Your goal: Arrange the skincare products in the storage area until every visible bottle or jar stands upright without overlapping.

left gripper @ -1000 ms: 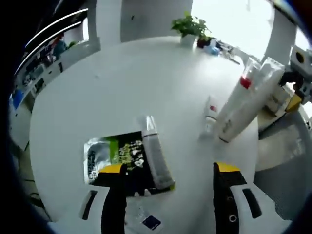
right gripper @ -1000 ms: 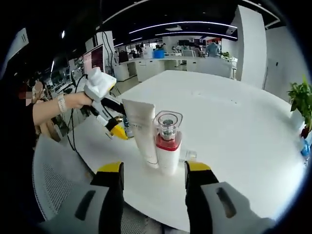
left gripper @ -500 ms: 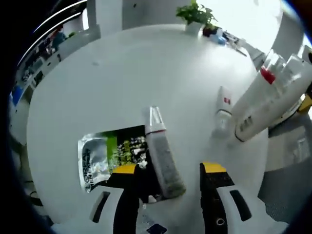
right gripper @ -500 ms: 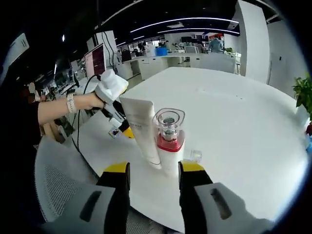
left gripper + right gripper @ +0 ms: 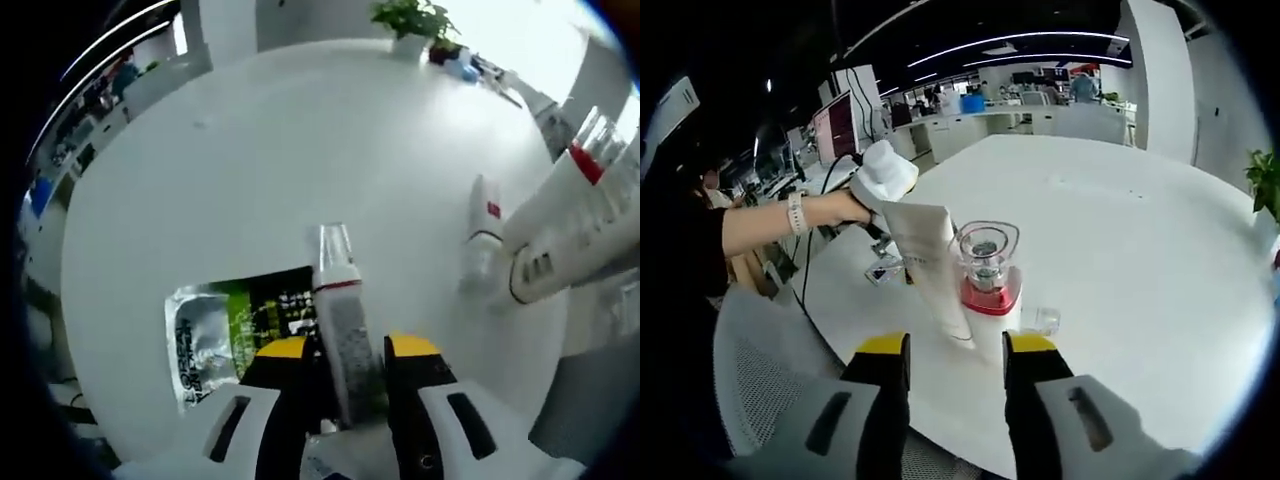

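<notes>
Sachet beside left hand-held gripper.

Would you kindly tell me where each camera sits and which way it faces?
Left gripper view: rides the left tongs, looking down at the white table; its jaws flank a lying tube beside a foil sachet.
Right gripper view: rides the right tongs, facing the person's hand.
Shared: the red-collared bottle and the white tube.

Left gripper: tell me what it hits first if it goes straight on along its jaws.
The left gripper already straddles the lying tube; pushed on, it would probably meet that tube first, then bare white table.
</notes>
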